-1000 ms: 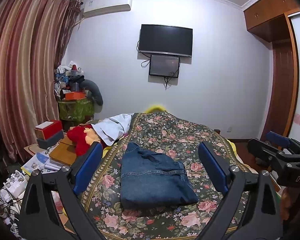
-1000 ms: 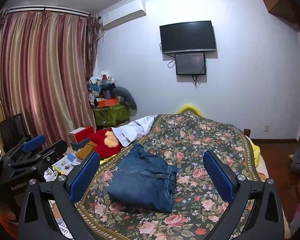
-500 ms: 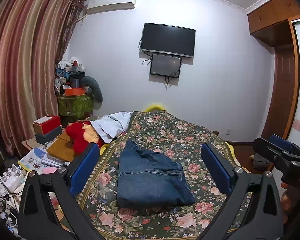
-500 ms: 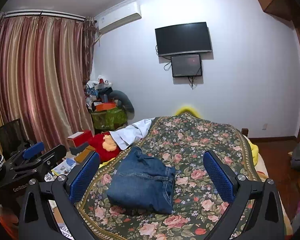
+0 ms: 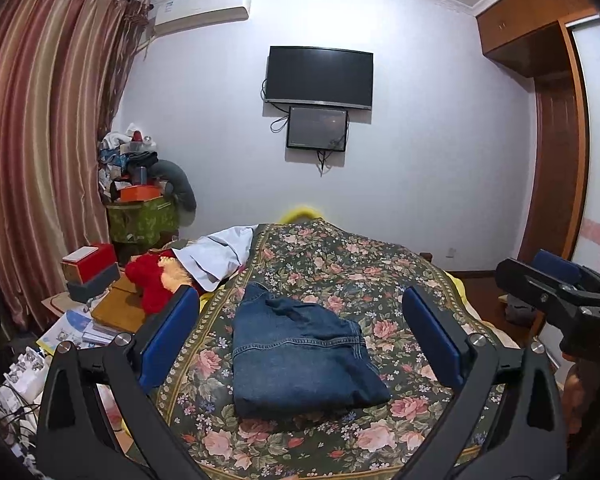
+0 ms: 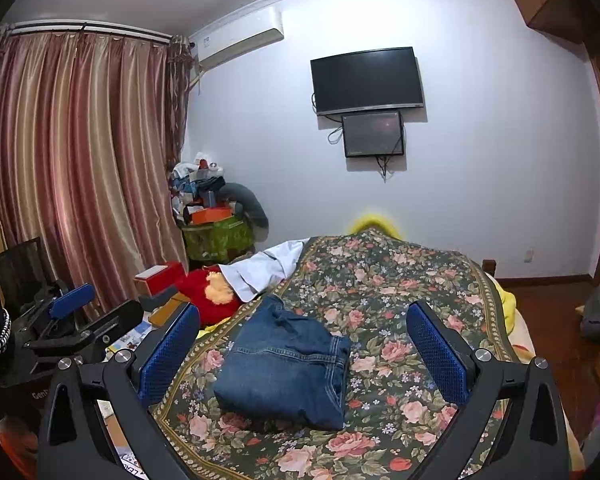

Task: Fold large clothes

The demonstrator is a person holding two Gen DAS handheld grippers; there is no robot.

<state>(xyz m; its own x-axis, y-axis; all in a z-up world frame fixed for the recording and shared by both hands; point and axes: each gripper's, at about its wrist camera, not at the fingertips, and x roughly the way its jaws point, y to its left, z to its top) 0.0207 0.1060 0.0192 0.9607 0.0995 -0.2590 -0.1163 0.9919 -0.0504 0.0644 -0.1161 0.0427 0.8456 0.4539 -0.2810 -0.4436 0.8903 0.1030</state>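
Left tongs (image 5: 300,332) spread wide, nothing held, raised clear of the bed; blue pads (image 5: 168,336) either side of the view, not touching cloth; right tongs (image 6: 302,340) same state, wide open, empty, above the bed; each tool visible in the other's view at the frame edge, left one at far left of right wrist view, right one at far right of left wrist view.

Folded jeans (image 5: 296,352) lying flat on floral bedspread (image 5: 380,280), near end of the bed, framed between the pads in both views; compact rectangular bundle, denim, seams and stitching on top, slightly rumpled at the far edge; same bundle (image 6: 288,364) in right wrist view, thick fold edge facing camera.

Beside the bed on the left: stack of books and papers (image 5: 80,328), red box (image 5: 94,260) on a grey one, red plush toy (image 5: 152,280) up against the bedspread edge; white garment (image 5: 220,252) draped over the far-left corner of the bed, partly over the plush toy.

Further back: green container (image 5: 144,220) piled with clutter in the corner; striped curtain (image 5: 40,140) along the left wall; yellow item (image 5: 300,213) peeking past the far end of the bed.

Far wall: TV (image 5: 319,77) mounted, smaller screen (image 5: 317,129) directly below, cables hanging; air conditioner (image 5: 202,10) upper left; wooden wardrobe (image 5: 556,120) on the right.
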